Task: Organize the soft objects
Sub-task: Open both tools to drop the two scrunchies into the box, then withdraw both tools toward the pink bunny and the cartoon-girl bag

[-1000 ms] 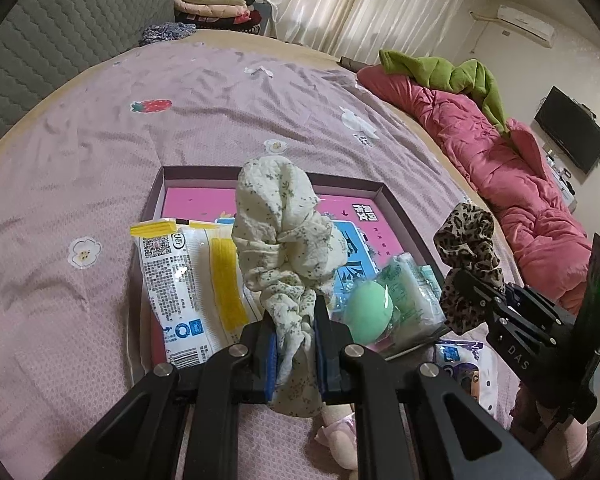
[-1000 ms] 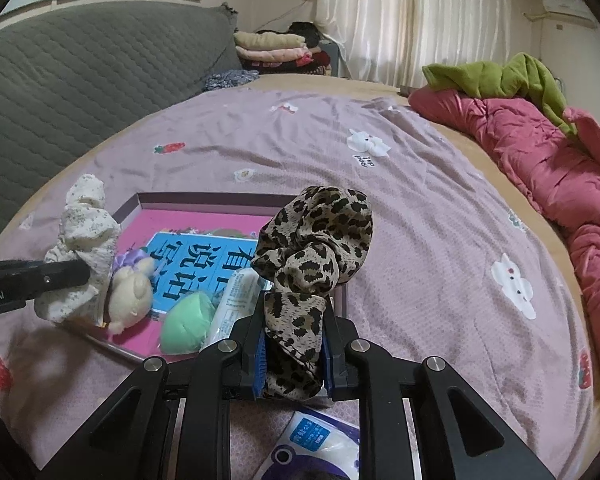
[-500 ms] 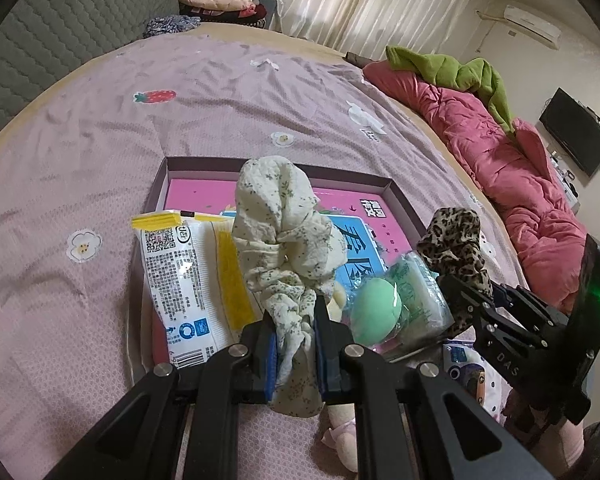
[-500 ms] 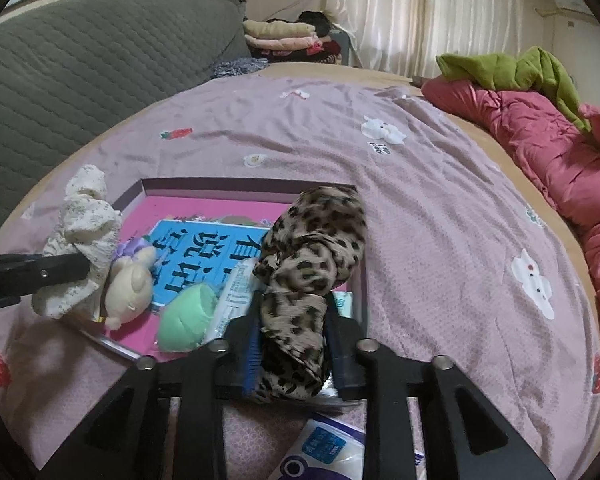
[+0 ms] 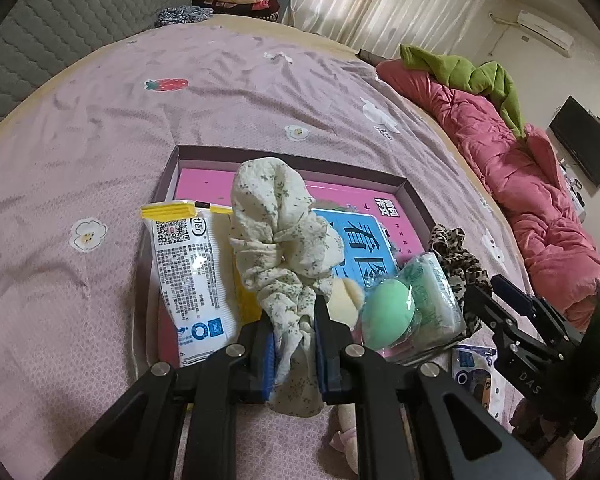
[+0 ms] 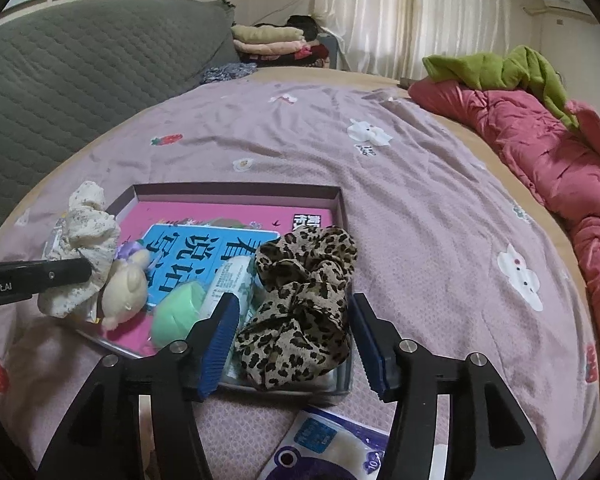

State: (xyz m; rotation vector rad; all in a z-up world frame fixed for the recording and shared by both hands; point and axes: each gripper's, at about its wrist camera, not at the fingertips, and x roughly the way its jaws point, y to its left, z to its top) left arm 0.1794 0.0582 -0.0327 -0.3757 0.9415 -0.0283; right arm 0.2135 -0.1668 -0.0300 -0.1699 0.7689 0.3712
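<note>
right gripper (image 6: 294, 334) jaws have just been opening and stand spread; the leopard-print fabric scrunchie (image 6: 300, 312) lies loose between them, in the near right corner of the shallow purple-rimmed pink box (image 6: 236, 192). left gripper (image 5: 294, 344) pinches the cream floral fabric scrunchie (image 5: 280, 240), upright above the box's near edge. beside: green egg-shaped sponge (image 6: 178, 314), cream plush toy (image 6: 126, 286), mauve printed bedsheet (image 6: 420, 184).

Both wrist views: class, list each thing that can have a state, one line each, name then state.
Left gripper: shut on the floral scrunchie, held up.
Right gripper: open, jaws just opened.
Leopard scrunchie: released, lying in the box.
Box: open, no lid.
Green sponge: resting in the box.
</note>
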